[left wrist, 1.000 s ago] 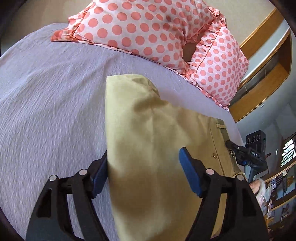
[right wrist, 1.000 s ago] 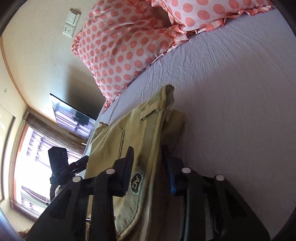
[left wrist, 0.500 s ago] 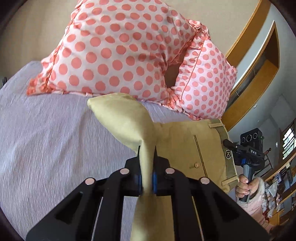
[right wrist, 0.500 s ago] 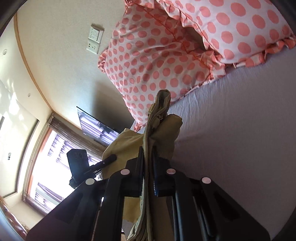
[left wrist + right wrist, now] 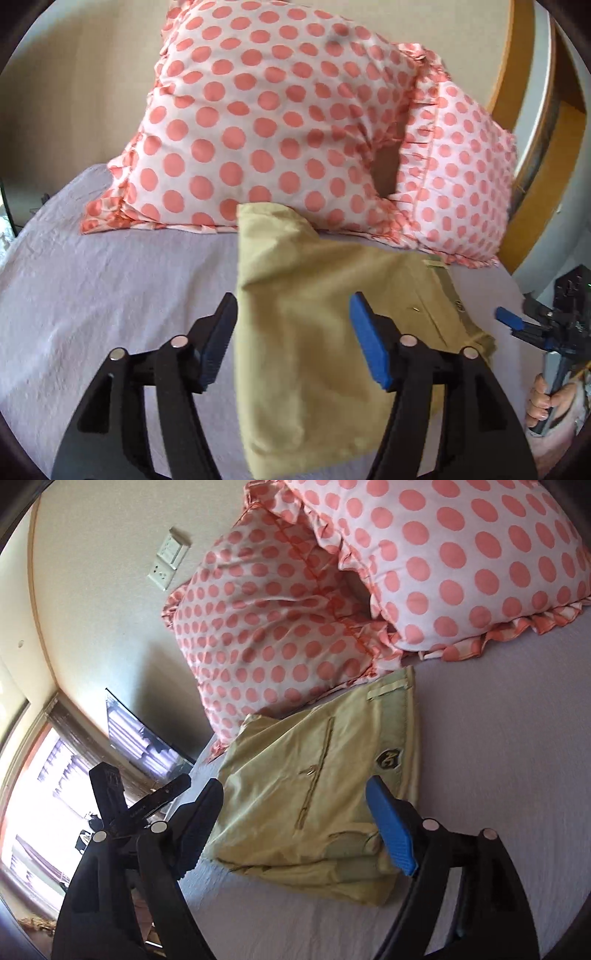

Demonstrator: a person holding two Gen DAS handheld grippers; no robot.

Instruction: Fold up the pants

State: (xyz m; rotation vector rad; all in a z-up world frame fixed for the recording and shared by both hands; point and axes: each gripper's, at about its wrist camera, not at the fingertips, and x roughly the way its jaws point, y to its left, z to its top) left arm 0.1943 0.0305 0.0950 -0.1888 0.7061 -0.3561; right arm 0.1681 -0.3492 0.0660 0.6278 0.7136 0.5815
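Observation:
The khaki pants (image 5: 317, 325) lie folded in a flat stack on the lilac bed sheet (image 5: 110, 295), close to the pillows. In the right wrist view the pants (image 5: 317, 786) show the waistband, a pocket seam and a dark badge. My left gripper (image 5: 293, 343) is open above the folded edge and holds nothing. My right gripper (image 5: 295, 823) is open over the waistband end, empty. The right gripper also shows at the far right of the left wrist view (image 5: 524, 325).
Two white pillows with coral dots (image 5: 258, 122) (image 5: 461, 554) lean at the head of the bed, just beyond the pants. A wall with sockets (image 5: 168, 563) and a bright window (image 5: 33, 794) lie to the left of the right wrist view.
Half a second ago both grippers were shut on the lifted pants. Now both have opened, and the pants lie flat and folded near the pillows.

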